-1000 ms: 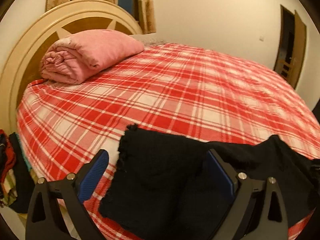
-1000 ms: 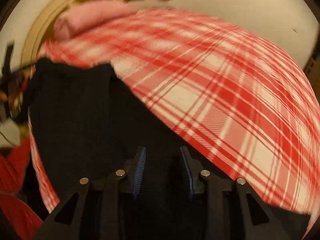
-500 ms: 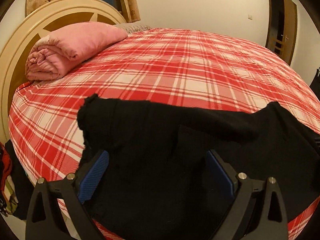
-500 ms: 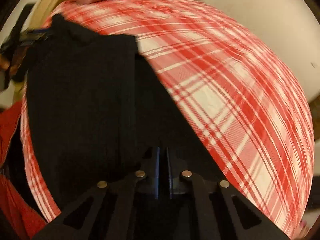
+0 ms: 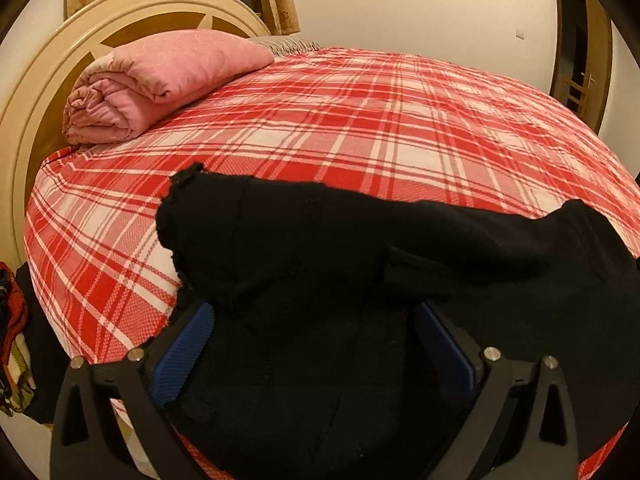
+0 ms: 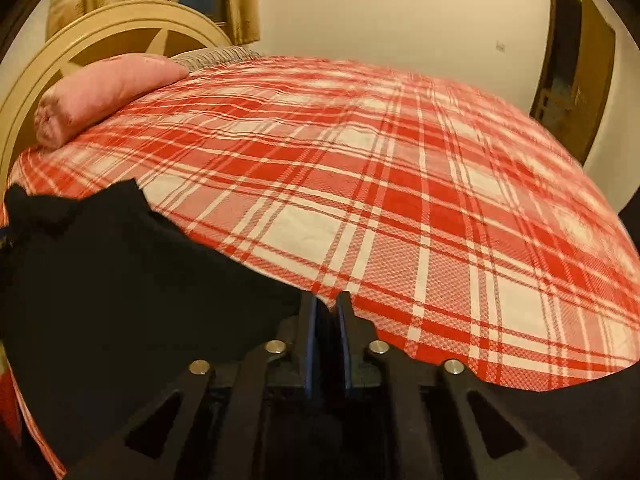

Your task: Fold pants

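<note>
Since a second ago: the right gripper (image 6: 328,312) has gone from parted fingers to fingers pinched nearly together, and its view has swung up from looking down on the cloth to looking level across the bed. The black pants (image 5: 360,280), which then lay mostly to the right of the left gripper (image 5: 316,340), now spread across the whole space between its fingers and over their tips.

Left gripper: fingers wide apart, blue pads (image 5: 182,354) visible on both inner faces. It grips nothing; the pants lie draped between and over the finger ends. A frayed corner of the pants sticks up ahead and to the left of the left finger. The cloth runs off to the right past the right finger toward the frame edge.

Right gripper: fingers clamped on a dark edge of the pants (image 6: 132,280), only a narrow slit between the pads. The bulk of the cloth hangs and bunches to the left of this gripper; to its right and ahead is bare plaid.

Surroundings: red-and-white plaid sheet (image 5: 360,128) covers the bed. A rolled pink quilt (image 5: 160,80) sits far ahead and left of both grippers, against the round cream headboard (image 5: 36,120). Door (image 6: 580,76) far ahead right. Some red and dark clothing (image 5: 12,320) hangs beside the bed, left of the left gripper.
</note>
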Demonstrator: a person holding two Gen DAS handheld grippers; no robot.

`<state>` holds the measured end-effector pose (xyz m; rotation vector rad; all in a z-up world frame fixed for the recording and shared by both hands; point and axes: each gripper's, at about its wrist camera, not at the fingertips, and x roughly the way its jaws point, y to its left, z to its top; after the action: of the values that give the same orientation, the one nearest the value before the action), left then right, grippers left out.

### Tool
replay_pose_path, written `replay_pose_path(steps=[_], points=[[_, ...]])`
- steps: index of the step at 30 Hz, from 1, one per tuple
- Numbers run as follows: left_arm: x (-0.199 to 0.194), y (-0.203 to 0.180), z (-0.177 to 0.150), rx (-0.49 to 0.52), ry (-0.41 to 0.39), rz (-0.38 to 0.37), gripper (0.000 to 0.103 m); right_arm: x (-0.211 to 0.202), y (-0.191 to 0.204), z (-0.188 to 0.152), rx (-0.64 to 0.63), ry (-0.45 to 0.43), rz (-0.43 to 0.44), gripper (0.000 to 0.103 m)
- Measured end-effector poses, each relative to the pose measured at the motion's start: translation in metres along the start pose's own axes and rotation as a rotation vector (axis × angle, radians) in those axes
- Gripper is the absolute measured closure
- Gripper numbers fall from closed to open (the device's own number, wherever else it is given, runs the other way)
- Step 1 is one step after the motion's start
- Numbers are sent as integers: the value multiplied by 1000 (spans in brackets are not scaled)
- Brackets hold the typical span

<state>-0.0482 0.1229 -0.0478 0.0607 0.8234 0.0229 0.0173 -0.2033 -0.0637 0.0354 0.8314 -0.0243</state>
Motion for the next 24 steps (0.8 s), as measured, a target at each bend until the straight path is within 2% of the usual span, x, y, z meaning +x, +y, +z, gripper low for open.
replay_pose_path(steps=[1, 3, 5, 7, 9, 11, 14, 17, 20, 24], points=[[0, 1, 1, -4, 1, -4, 0, -2, -6, 3, 31, 9, 23, 75], [-1, 3, 2, -15, 5, -13, 0, -26, -35, 5, 159, -43, 116, 75], [-4, 5, 3, -23, 1, -25, 0, -58, -66, 0, 260, -120, 87, 72], [-9, 7, 5, -32, -3, -46, 0, -100, -108, -19, 376, -179, -49, 64], [-13, 7, 8, -40, -12, -66, 0, -136, -145, -48, 502, -221, -158, 63], [-22, -1, 15, -32, -40, -101, 0, -177, -187, -93, 685, -268, -288, 63], [-34, -22, 24, 8, -85, -172, 0, -220, -225, -147, 874, -313, -406, 63], [-40, -52, 30, 74, -101, -257, 0, -236, -245, -173, 915, -283, -496, 63], [-42, -81, 30, 141, -103, -302, 0, -229, -257, -177, 885, -200, -490, 63], [-47, -104, 23, 166, -79, -364, 0, -212, -274, -168, 828, -109, -489, 63]])
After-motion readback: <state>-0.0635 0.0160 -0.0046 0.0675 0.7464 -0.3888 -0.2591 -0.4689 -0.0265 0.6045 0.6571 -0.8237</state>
